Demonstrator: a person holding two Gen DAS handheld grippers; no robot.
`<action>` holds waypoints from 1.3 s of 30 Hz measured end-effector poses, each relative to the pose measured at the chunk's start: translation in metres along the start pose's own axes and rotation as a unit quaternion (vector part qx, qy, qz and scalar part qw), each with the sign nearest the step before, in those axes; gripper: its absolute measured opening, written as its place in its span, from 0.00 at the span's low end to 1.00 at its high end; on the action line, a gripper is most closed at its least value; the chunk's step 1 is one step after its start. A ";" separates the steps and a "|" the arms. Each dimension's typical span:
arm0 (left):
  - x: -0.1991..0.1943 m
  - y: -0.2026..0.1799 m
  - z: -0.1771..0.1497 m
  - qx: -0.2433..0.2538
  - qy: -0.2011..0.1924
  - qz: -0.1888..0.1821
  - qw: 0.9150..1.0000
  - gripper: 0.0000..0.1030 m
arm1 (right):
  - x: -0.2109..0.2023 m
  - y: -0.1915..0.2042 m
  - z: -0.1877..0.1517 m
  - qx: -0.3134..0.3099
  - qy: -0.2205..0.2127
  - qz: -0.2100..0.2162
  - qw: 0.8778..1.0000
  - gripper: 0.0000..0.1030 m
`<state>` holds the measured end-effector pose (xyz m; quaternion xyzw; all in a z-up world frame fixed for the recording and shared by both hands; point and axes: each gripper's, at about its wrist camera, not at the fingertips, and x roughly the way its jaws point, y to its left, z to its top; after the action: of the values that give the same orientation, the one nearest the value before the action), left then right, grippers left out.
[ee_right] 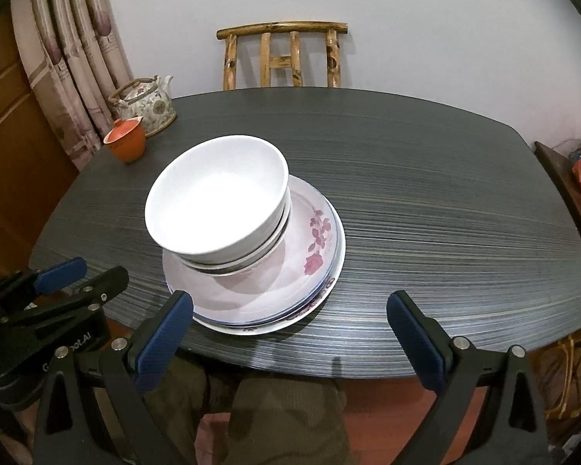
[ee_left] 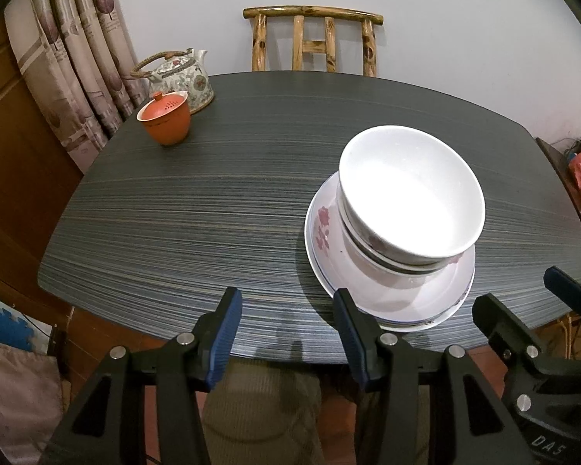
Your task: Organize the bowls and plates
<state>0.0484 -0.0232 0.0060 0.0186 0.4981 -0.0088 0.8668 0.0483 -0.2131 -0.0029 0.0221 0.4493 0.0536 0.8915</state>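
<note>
Nested white bowls [ee_left: 410,201] [ee_right: 217,193] stand on a stack of flower-patterned plates [ee_left: 391,294] [ee_right: 251,298] near the front edge of the dark striped table [ee_left: 197,213] [ee_right: 445,232]. My left gripper [ee_left: 286,306] hovers open over the table's front edge, just left of the plates, its right finger close to the plate rim, nothing between its pads. It shows at the left edge of the right wrist view [ee_right: 87,275]. My right gripper [ee_right: 290,306] is open wide in front of the stack, holding nothing. In the left wrist view it appears at the right [ee_left: 526,298].
At the table's far left corner sit a flowered teapot [ee_left: 182,77] [ee_right: 147,104] and an orange lidded cup [ee_left: 164,120] [ee_right: 126,141]. A wooden chair [ee_left: 313,38] [ee_right: 282,54] stands behind the table, curtains hang at the left, and a person's legs show below the front edge.
</note>
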 end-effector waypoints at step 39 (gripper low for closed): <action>0.004 0.006 0.003 0.004 0.004 0.003 1.000 0.49 | 0.006 0.001 0.001 -0.003 0.010 0.001 1.000 0.97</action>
<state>0.0532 -0.0178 0.0046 0.0234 0.5016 -0.0082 0.8648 0.0524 -0.2117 -0.0068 0.0192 0.4575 0.0561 0.8872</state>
